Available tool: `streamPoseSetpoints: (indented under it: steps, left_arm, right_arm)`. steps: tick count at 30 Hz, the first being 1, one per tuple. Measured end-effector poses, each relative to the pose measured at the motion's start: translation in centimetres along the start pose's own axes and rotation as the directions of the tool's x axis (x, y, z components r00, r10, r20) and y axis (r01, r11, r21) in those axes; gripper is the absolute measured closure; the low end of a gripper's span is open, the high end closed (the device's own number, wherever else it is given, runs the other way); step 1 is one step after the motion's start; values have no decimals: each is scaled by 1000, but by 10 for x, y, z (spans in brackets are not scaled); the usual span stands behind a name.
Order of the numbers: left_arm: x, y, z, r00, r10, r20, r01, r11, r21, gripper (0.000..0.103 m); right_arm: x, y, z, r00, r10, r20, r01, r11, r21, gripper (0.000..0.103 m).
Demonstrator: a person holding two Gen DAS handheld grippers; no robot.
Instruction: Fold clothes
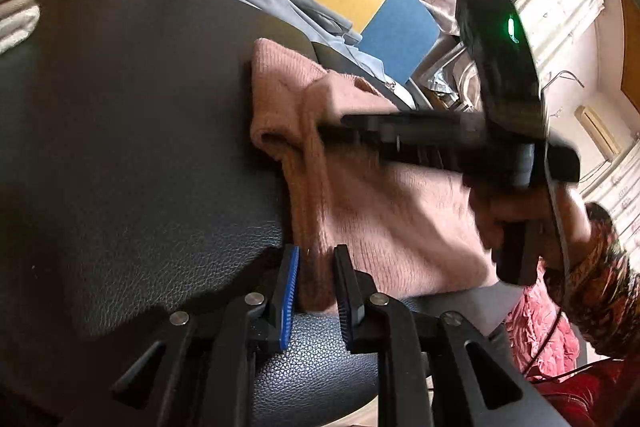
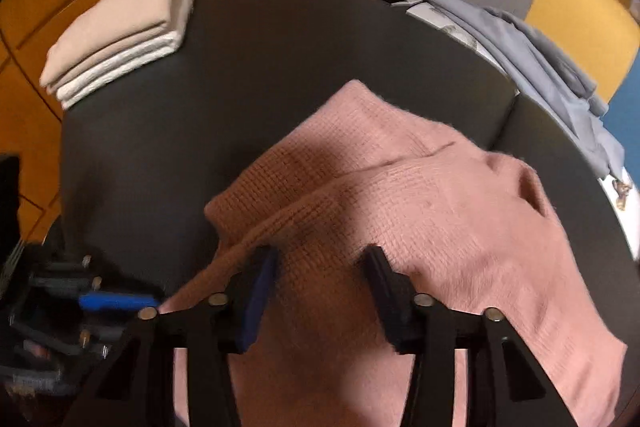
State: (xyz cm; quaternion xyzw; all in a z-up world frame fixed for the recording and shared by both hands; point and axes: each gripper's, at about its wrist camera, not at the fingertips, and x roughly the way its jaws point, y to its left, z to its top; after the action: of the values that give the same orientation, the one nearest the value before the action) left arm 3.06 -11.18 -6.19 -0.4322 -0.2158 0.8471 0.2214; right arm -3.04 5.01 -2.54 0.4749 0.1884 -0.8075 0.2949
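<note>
A pink knitted sweater (image 2: 420, 211) is seen lying rumpled on a dark leather-textured table (image 2: 248, 75), partly doubled over itself, with a ribbed cuff or hem turned toward the far edge. In the left wrist view the left gripper (image 1: 316, 287) is closed on a bunched edge of the knit, which is pinched between its blue-padded fingers (image 1: 290, 291). The right gripper (image 2: 320, 291) is held above the middle of the sweater with its jaws spread and nothing between them; it is not clear whether the fabric is touched. The garment is judged to be soft, light and stretchy, so it is likely to sag and slide rather than hold a crease, and a thick fold may slip from a shallow pinch. A firmer hold would probably be offered by the ribbed hem or a seam than by the loose middle. A stack of folded cloths (image 2: 120, 31) is seen at the far left of the table, and a grey garment (image 2: 540, 47) is draped over a chair beyond it.
</note>
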Motion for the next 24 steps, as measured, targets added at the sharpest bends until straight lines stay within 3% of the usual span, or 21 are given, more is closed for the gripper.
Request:
streamPoseSetpoints:
  steps: [1, 5, 9, 10, 11, 12, 14, 16, 18, 20, 22, 23, 24]
  left_arm:
    - [0, -2, -1, 1000, 10, 0, -10, 1000, 14, 86]
    - [1, -9, -3, 999, 36, 12, -36, 997, 62, 86]
    - [1, -2, -1, 1000, 11, 15, -12, 1000, 27, 86]
    - [2, -2, -1, 1000, 8, 15, -8, 1000, 21, 86]
    - [2, -2, -1, 1000, 9, 16, -9, 1000, 20, 86]
    - [3, -3, -1, 1000, 12, 17, -13, 1000, 23, 86]
    - [5, -4, -1, 1000, 19, 20, -20, 999, 30, 86]
    - [7, -6, 0, 999, 24, 23, -25, 999, 33, 86]
    - [9, -6, 1, 999, 23, 27, -24, 999, 28, 86]
    - [11, -5, 2, 999, 21, 31, -22, 1000, 22, 86]
    - [13, -4, 2, 999, 14, 35, -15, 1000, 13, 86]
    - [14, -4, 3, 999, 10, 37, -11, 1000, 11, 86]
    - [15, -4, 3, 999, 8, 38, -8, 1000, 11, 86]
  right_arm:
    - [1, 0, 2, 1000, 6, 9, -6, 1000, 8, 98]
    - [7, -1, 10, 999, 30, 43, -32, 999, 41, 99]
    - [9, -5, 16, 995, 50, 87, -58, 995, 85, 97]
    - [0, -14, 13, 992, 47, 121, -62, 990, 128, 93]
    - [-8, -22, 11, 987, 42, 154, -68, 983, 170, 82]
    - [-17, -30, 9, 982, 35, 188, -76, 974, 212, 62]
    - [-23, -43, 8, 979, 3, 206, -58, 964, 261, 39]
    - [-11, -47, 15, 988, 4, 155, -44, 966, 256, 39]
    - [5, -47, 23, 996, 1, 91, -23, 971, 239, 44]
    - [22, -43, 28, 999, -40, 18, 35, 980, 196, 58]
    - [24, -34, 31, 997, -68, 47, 62, 989, 134, 78]
    - [21, -32, 34, 995, -76, 63, 67, 990, 124, 94]
    - [19, -31, 37, 993, -82, 80, 73, 991, 114, 96]
